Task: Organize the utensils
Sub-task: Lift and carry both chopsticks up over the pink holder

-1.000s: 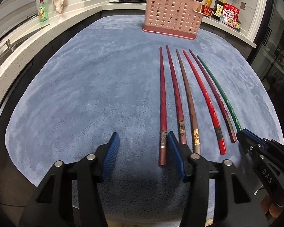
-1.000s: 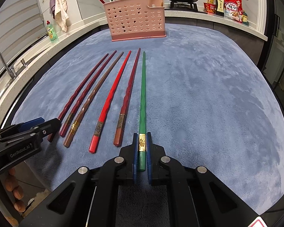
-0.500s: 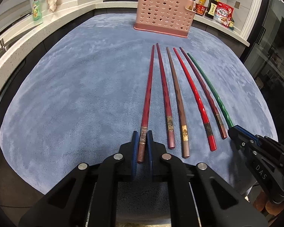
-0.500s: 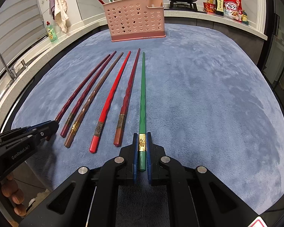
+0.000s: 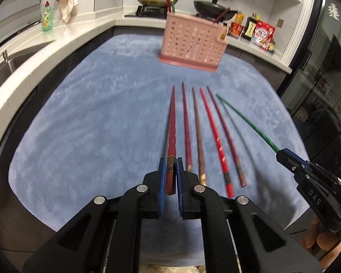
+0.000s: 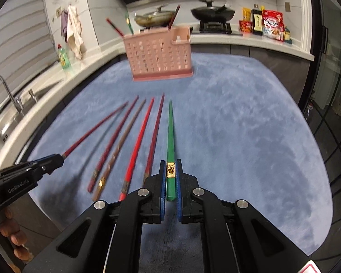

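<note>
Two chopsticks are off the blue mat (image 5: 91, 125) at once. The left gripper (image 5: 169, 177) is clamped on the butt end of a dark red chopstick (image 5: 171, 132); the right gripper (image 6: 170, 178) is clamped on a green chopstick (image 6: 170, 134) at its gold band. Each stick juts forward, tip raised, with a shadow beneath it. Four chopsticks (image 5: 202, 132) lie side by side on the mat between the two held ones. The pink perforated holder (image 6: 159, 56) stands at the far end of the worktop, a few sticks already upright in it.

Risks noted: each stick is pinched near one end only, so the long free length could pivot or slip between the pads. A drooping tip may snag the plush mat or miss the holder's opening. Both grippers heading for one holder could clash there.
</note>
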`<state>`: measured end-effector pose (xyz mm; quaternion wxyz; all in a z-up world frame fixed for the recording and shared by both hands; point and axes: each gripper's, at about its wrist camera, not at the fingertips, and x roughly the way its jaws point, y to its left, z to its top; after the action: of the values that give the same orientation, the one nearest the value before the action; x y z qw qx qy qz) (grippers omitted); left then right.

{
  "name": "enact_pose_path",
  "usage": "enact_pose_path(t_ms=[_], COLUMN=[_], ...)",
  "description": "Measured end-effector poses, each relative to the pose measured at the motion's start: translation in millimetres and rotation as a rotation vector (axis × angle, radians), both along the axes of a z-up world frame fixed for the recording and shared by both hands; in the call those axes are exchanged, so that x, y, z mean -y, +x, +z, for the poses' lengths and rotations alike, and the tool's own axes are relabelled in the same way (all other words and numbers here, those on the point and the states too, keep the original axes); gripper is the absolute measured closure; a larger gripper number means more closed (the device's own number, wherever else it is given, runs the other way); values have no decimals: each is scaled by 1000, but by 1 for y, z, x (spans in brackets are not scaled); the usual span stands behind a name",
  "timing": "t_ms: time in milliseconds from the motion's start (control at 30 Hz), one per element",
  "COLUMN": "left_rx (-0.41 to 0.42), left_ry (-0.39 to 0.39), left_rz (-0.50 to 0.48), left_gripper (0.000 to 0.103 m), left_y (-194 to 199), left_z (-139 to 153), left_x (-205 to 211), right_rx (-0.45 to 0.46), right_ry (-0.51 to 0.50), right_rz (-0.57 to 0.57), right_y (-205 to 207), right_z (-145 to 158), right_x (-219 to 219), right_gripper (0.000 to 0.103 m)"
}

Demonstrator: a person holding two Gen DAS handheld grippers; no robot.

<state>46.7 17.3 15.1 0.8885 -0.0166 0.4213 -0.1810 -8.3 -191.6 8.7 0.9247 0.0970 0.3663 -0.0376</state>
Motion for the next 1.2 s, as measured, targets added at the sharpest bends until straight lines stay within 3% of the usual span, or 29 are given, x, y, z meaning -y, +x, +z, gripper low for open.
enact_pose_path(t_ms=[500, 933, 1200], left_rx=[185, 298, 390], left_ry=[-36, -68, -81], left_rz=[35, 44, 23], left_gripper=[95, 96, 96], left_y=[36, 100, 134], left_z=[96, 154, 197], left_x=[-3, 8, 27], right_rx=[250, 333, 414], right_ry=[0, 74, 90], right_rz=[-41, -31, 4], right_y=[26, 70, 117], right_z=[105, 141, 179], right_x=[46, 72, 78], right_gripper=[96, 96, 96])
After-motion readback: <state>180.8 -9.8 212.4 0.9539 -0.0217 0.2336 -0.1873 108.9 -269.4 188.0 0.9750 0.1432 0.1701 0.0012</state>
